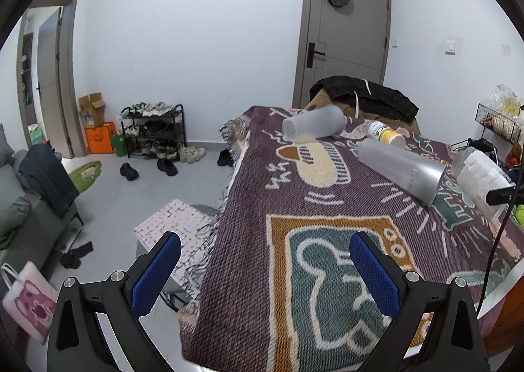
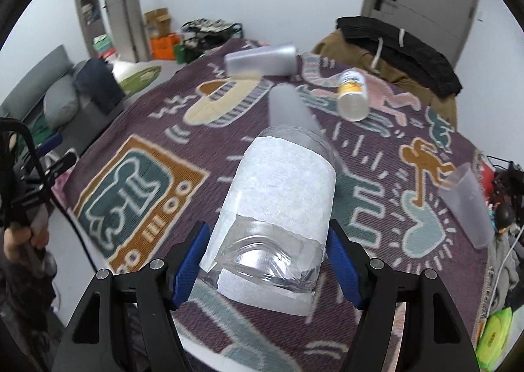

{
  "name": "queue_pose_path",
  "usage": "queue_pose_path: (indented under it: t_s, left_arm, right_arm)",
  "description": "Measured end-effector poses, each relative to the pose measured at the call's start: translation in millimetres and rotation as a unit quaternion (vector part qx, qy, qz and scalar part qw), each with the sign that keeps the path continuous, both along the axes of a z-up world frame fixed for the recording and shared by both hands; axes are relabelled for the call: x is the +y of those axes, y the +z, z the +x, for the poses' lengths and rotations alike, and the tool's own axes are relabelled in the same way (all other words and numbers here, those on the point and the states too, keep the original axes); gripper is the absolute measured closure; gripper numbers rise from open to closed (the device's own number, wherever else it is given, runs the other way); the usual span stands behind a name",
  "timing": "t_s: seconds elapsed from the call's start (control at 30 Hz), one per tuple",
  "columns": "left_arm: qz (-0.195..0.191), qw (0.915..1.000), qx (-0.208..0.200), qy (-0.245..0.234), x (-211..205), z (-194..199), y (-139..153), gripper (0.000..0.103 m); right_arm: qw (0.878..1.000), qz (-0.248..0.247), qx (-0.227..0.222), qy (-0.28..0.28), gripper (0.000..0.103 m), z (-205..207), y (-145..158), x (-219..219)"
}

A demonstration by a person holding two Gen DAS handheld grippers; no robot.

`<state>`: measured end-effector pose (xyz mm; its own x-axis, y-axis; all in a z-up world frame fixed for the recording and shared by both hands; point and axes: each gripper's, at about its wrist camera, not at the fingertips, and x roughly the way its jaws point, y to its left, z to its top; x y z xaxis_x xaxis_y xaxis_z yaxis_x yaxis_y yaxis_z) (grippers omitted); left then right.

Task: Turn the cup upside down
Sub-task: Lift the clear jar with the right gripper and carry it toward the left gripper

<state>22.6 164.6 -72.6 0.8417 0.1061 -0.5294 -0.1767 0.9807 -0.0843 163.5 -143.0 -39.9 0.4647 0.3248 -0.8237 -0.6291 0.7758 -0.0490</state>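
Between the blue pads of your right gripper (image 2: 267, 260) sits the clear plastic cup with a white paper label (image 2: 278, 205); the pads press on its two sides near the rim, so the claw is clamped on it. You hold the cup tilted on its side above the woven purple blanket with cartoon figures (image 2: 137, 129), its base pointing away from the camera; whether it touches the blanket you cannot tell. In the left wrist view the same cup (image 1: 479, 177) shows at the right edge, just beside a long frosted grey tumbler (image 1: 401, 170) that lies on its side on the blanket (image 1: 249, 241). Farther back lies a second frosted cup (image 1: 312, 124), also on its side, and near it a small white bottle with a yellow label (image 1: 384, 134). One more frosted cup (image 2: 466, 206) stands tilted at the right of the blanket. Your left gripper (image 1: 265, 268) hangs over the near edge of the blanket, its fingers wide apart and holding nothing.
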Motion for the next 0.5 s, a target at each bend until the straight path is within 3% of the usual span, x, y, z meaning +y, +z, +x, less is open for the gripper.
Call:
queue_pose_path:
  t_s: [0.27,0.5]
  left_arm:
    - [-0.008,0.9998,0.016,0.009,5.7,-8.6,-10.6,0.000]
    - [-0.016,0.9996,0.025,0.000,0.7,-3.3,-13.0,0.000]
  right_arm:
    - [0.998,0.018,0.052,-0.005,0.031,-15.2,-36.3,18.8]
    - [0.995,0.057,0.073,-0.047,0.031,-7.7,-63.8,25.7]
